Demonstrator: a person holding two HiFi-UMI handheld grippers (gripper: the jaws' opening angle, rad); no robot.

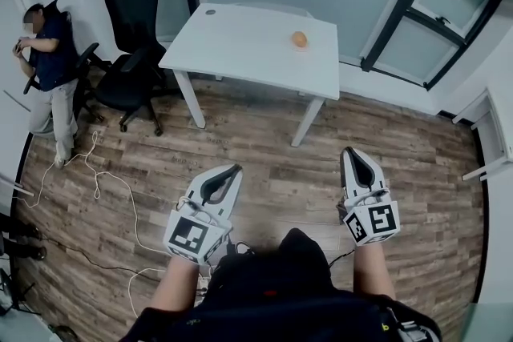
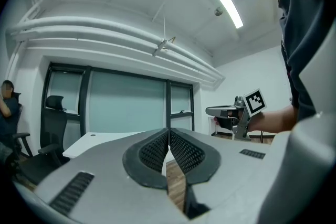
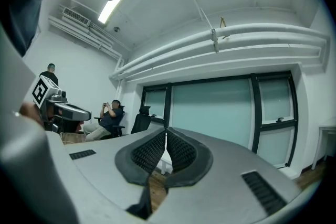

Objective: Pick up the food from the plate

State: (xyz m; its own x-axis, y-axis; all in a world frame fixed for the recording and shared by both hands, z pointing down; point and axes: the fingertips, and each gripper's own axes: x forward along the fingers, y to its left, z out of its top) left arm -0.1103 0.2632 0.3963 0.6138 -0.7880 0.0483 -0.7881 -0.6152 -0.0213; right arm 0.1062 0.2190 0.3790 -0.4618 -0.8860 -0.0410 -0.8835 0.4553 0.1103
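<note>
**Both claws closed and empty, food far across the room**

The orange food (image 1: 299,39) sits at twelve o'clock in the head view, toward the one o'clock corner of the white surface (image 1: 232,48). Its plate cannot be told apart from the pale top. The holder stands well back on the wooden floor (image 1: 272,140), so I judge that the approach has not begun. Both tools are carried low and point ahead at the surface. The left claw (image 1: 232,172), at seven o'clock, has its ribbed pads pressed together at the tips with nothing between them. The right claw (image 1: 353,154), at five o'clock, is likewise pressed together and empty. Either must spread before taking the food. A seated person (image 1: 46,52) is at ten o'clock, well clear.
</note>
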